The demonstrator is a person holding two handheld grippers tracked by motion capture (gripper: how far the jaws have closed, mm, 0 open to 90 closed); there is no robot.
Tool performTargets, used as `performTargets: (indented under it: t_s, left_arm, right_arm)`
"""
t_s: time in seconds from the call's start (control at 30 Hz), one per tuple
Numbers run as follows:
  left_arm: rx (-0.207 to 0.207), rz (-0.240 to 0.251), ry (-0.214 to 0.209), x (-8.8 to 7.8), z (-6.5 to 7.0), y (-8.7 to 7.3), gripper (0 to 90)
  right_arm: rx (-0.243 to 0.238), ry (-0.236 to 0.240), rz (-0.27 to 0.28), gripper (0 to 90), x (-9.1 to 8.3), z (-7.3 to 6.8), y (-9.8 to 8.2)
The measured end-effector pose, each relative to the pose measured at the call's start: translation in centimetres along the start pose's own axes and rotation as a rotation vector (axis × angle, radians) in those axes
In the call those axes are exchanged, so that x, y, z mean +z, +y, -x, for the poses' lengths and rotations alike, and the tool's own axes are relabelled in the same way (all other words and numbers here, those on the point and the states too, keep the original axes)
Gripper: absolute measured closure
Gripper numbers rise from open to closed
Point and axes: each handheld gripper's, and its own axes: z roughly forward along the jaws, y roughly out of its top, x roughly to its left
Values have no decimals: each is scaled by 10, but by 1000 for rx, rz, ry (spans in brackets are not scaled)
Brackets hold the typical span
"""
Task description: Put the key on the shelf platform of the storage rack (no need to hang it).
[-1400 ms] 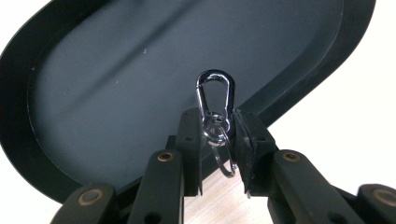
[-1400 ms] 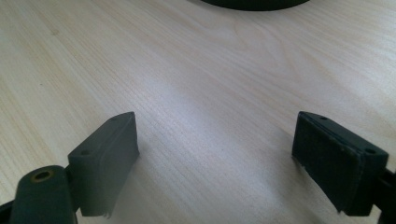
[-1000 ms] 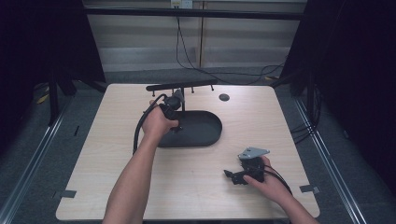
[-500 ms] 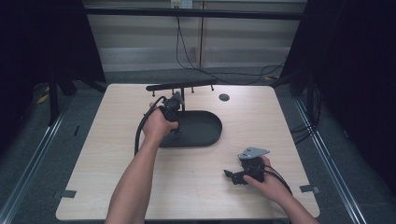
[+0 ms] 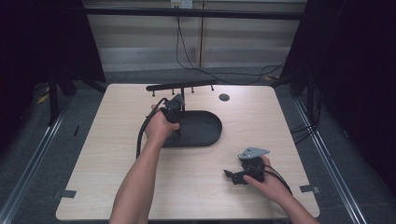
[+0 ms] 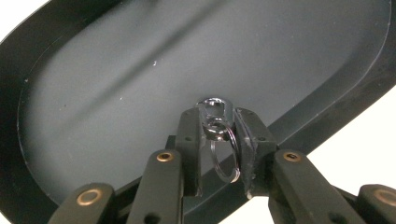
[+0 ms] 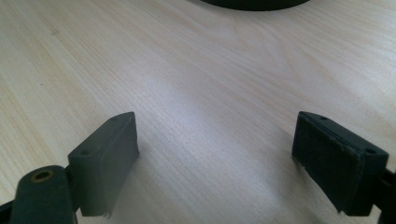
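The left gripper (image 6: pixel 218 140) holds a metal key ring with a swivel clasp (image 6: pixel 215 125); its fingers (image 6: pixel 189 140) are clamped on the clasp, and the ring hangs between them. In the high view, the left gripper (image 5: pixel 172 108) sits over the left end of the black oval tray (image 5: pixel 205 128), near the middle of the surface (image 5: pixel 201 196). A black hook rack (image 5: pixel 182 87) stands just behind the tray, toward the far edge.

The step in hand appears to be lifting the ring clear of the tray, probably toward a rack peg. Maintain clamping force on the clasp; the ring swings freely, so move slowly. Raise it straight above the tray wall before travelling toward the rack.

The right gripper (image 5: pixel 243 175) rests near the near right corner. In its own view, the fingers (image 7: pixel 109 158) stand wide apart over bare wood, holding nothing. Leave it parked.
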Motion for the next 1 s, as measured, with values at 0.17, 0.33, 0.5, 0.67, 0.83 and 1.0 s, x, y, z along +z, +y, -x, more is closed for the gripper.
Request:
performTargets:
  t_s: [0.17,0.33,0.5,0.67,0.83,1.0]
  left_arm:
    - [7,5,6,2,1,0,724]
    - [5,5,16,3,1,0,723]
    - [6,4,16,5,0,-1,722]
    - [11,1,16,7,1,0,722]
    - [11,4,25,7,1,0,722]
    - [12,0,32,8,-1,-1,722]
  right_arm:
    - [0,0,0,140,0,0,0]
    - [0,0,0,140,0,0,0]
    - [1,0,-1,140,0,0,0]
    - [0,0,0,140,0,0,0]
    - [0,0,0,140,0,0,0]
    - [0,0,0,140,0,0,0]
